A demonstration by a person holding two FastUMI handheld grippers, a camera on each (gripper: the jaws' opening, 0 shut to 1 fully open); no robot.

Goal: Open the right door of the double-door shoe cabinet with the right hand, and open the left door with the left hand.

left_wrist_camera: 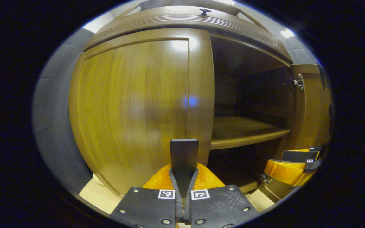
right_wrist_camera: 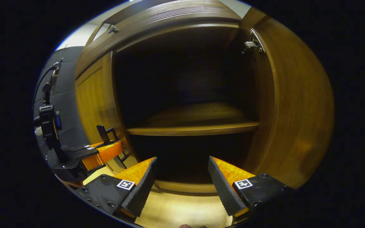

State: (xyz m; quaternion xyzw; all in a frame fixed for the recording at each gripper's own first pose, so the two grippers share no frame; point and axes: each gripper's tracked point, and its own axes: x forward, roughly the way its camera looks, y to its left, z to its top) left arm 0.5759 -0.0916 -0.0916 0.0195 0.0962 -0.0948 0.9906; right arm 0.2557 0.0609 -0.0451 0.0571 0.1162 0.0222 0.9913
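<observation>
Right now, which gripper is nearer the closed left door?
Left. The left gripper sits at the left door's inner edge; the right gripper faces the open compartment.

My left gripper [left_wrist_camera: 184,158] carries 2 square black-and-white markers, silver screws on black plates, and ribbed orange housing.

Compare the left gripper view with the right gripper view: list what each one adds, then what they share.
Left gripper view: the closed left wooden door face-on, with the left tool clamped on its dark flat handle. Right gripper view: the right tool open and empty before the dark lower compartment. Shared: the wooden shelf, the swung-open right wooden door and its metal upper hinge.
</observation>
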